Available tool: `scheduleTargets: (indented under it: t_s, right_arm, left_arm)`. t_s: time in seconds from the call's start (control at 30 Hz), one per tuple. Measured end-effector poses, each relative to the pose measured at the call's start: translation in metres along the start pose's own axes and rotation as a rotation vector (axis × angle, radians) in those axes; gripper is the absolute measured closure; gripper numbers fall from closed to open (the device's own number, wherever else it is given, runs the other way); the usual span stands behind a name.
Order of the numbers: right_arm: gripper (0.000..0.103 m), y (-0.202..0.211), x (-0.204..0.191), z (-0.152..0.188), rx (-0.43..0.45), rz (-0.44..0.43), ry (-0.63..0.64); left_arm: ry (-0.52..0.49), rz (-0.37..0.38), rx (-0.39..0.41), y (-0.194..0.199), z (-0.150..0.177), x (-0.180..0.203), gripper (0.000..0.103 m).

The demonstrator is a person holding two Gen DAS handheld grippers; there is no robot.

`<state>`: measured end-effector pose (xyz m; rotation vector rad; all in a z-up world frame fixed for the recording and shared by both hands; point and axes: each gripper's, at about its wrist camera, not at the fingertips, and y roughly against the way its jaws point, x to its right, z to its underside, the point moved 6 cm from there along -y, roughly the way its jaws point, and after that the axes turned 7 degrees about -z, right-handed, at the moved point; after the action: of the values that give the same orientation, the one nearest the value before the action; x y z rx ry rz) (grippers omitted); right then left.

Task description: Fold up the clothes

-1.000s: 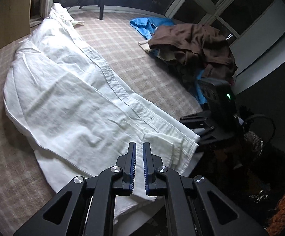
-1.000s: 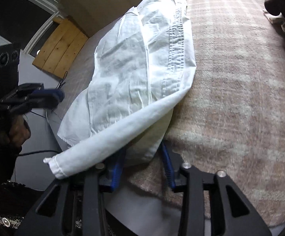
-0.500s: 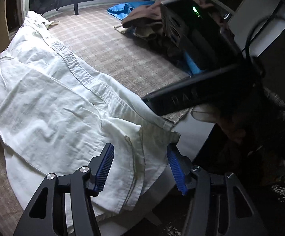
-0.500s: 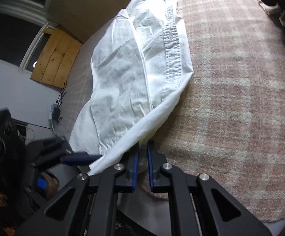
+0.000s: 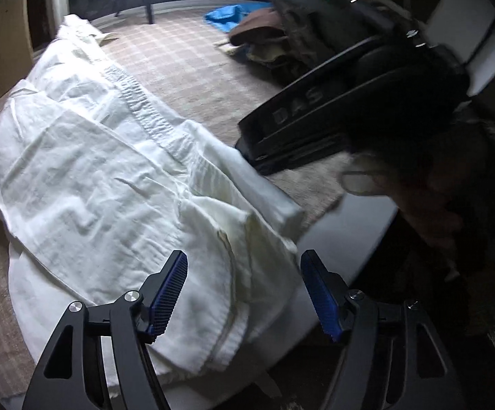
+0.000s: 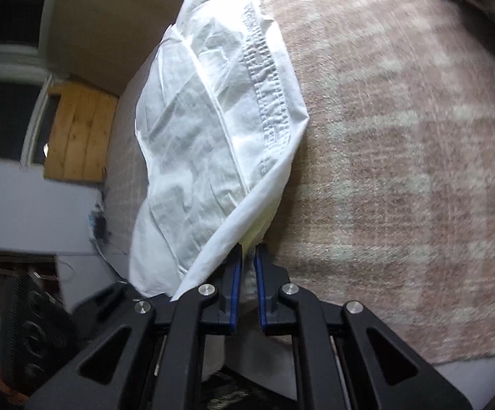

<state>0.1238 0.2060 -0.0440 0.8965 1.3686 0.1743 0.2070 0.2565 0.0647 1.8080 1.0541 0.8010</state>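
Note:
A white button-up shirt (image 5: 93, 177) lies spread on the checked beige cloth (image 5: 186, 58) that covers the table. My left gripper (image 5: 244, 259) hangs over the shirt's near hem corner. Its jaws are opening, the crumpled hem lies below and between the blue pads, and neither pad presses on it. My right gripper (image 6: 248, 251) is shut on a fold of the shirt (image 6: 206, 119) at its near edge, with white fabric pinched between the pads. In the left wrist view the right gripper (image 5: 252, 155) reaches in from the right and meets the sleeve edge.
A pile of brown clothes (image 5: 257, 30) and blue clothes (image 5: 227, 17) sits at the far side of the table. The table's bare edge (image 5: 350, 225) runs close under both grippers. A wooden board (image 6: 76, 130) stands off to the left. A hand (image 5: 428, 205) holds the right gripper.
My left gripper went from shut to wide open and came down closer over the hem corner. My right gripper closed on the shirt's fold and rolled, and the fabric now runs taut into it.

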Motion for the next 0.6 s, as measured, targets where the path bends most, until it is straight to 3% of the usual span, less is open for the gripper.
scheduleTargets:
  t_s: [0.07, 0.1, 0.13, 0.2, 0.23, 0.3, 0.37, 0.47, 0.6]
  right_arm:
    - [0.095, 0.0, 0.0, -0.001, 0.006, 0.0, -0.019]
    - [0.095, 0.0, 0.0, -0.001, 0.007, 0.005, -0.019]
    - [0.095, 0.0, -0.001, -0.001, 0.006, 0.009, -0.014]
    - [0.094, 0.001, -0.002, 0.0, 0.002, 0.013, -0.002]
    - [0.092, 0.002, -0.002, 0.002, 0.0, 0.01, 0.004]
    - [0.092, 0.003, 0.001, 0.005, 0.001, 0.002, 0.019]
    - [0.091, 0.003, 0.004, 0.008, 0.002, -0.004, 0.042]
    - [0.08, -0.001, 0.008, 0.017, -0.001, 0.011, 0.136]
    - [0.071, -0.007, 0.003, 0.033, -0.023, -0.055, 0.236]
  left_arm:
    - [-0.005, -0.03, -0.001, -0.006, -0.001, 0.001, 0.037]
    - [-0.011, -0.035, -0.004, -0.008, 0.0, -0.001, 0.044]
    - [-0.017, -0.04, -0.007, -0.01, 0.001, -0.003, 0.063]
    - [0.008, -0.001, -0.015, -0.007, 0.001, -0.013, 0.087]
    - [0.024, 0.025, -0.013, -0.004, 0.0, -0.02, 0.093]
    - [0.053, 0.06, -0.01, 0.006, -0.003, -0.035, 0.094]
    - [0.044, 0.036, 0.004, 0.016, -0.008, -0.047, 0.095]
    - [0.038, 0.019, 0.02, 0.031, -0.016, -0.062, 0.095]
    - [0.033, 0.03, 0.035, 0.045, -0.025, -0.074, 0.095]
